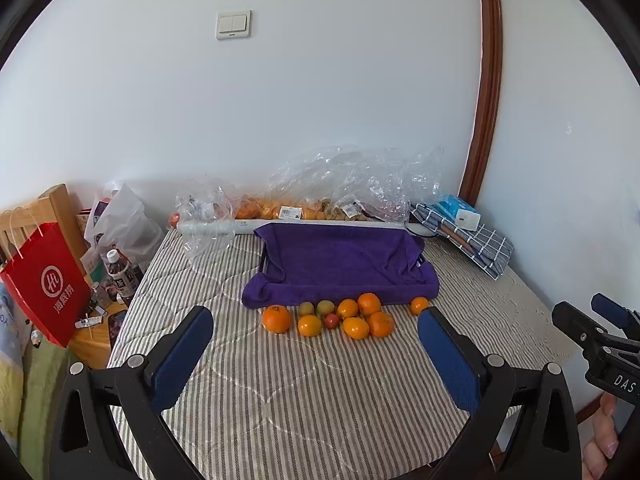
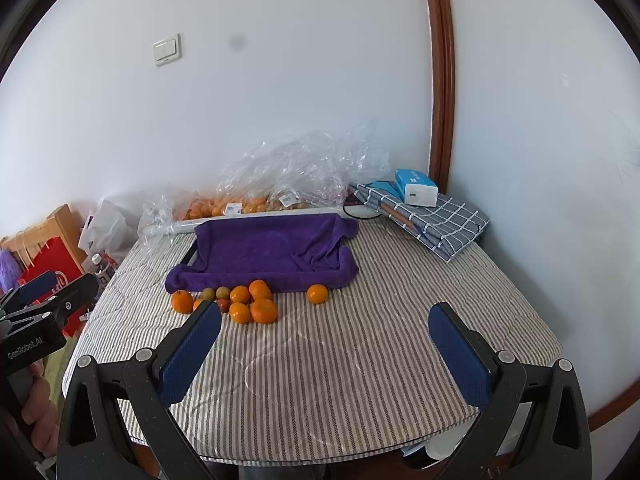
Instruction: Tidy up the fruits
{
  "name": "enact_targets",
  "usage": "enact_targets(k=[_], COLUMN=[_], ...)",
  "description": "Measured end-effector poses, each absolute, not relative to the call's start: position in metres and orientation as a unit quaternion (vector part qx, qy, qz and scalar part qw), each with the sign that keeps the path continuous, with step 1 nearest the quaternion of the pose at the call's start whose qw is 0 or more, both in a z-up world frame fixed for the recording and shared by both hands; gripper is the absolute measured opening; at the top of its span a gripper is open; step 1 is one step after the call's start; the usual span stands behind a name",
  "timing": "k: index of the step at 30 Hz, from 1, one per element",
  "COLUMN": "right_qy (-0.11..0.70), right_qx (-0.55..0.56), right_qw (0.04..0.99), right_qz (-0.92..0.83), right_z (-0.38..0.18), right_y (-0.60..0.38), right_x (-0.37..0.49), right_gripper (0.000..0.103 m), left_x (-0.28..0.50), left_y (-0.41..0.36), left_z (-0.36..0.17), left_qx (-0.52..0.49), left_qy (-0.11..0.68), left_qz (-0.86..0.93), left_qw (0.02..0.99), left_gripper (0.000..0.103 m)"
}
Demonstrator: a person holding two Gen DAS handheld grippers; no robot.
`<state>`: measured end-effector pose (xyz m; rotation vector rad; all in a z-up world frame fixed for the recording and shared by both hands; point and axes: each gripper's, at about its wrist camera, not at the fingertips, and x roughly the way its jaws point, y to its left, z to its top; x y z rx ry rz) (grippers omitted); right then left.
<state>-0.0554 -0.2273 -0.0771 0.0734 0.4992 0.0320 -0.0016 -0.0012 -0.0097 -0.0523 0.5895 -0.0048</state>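
Fingers (image 1: 188, 356) spread wide, both grippers — oranges (image 1: 356, 318) beside purple tray (image 1: 340, 268).

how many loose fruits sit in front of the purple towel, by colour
round orange citrus fruits: 7
small yellow-green fruits: 2
small red fruit: 1
total: 10 loose on the striped cloth, by the purple towel-lined tray

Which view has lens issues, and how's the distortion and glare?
Right wrist view: dark smudge on the wall, likely lens dirt; door frame bows from fisheye. Left wrist view: no smudge, same bowing, glare on the plastic bags.
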Motion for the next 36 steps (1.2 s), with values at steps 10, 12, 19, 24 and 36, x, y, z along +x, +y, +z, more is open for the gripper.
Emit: enact_targets(k=[10,12,19,24,36], right_qy=[0.249,0.248,0.247,0.247,0.246], right_qx=[0.036,0.037,0.039,0.038,0.037], right_qw=[0.968,0.968,0.968,0.968,0.968], right_qz=[0.021,0.023,0.024,0.027,0.031], right_z=[-0.08,-0.08,-0.079,-0.079,-0.075], right_y=[-0.224,-0.224,-0.223,-0.221,-0.219], right_x=[-0.057,-0.057,-0.059,-0.06,-0.066], right_gripper=[0.102,0.102,0.102,0.102,0.102], left_x=[-0.003,-0.003,-0.007,-0.009,-0.014], left_y=[0.004,0.004,0.006,0.002,0.004], left_z=[-0.006,-0.006,-0.004,-0.003,0.002], left_qx=[-0.035,-0.031,-0.036,-0.031,-0.031], left_qy=[0.292,0.29,0.287,0.287,0.28], left_qz=[0.001,0.003,0.006,0.006,0.017], left_qw=[0.956,0.956,0.957,0.957,0.959], left_gripper=[0.103,0.103,0.103,0.103,0.103])
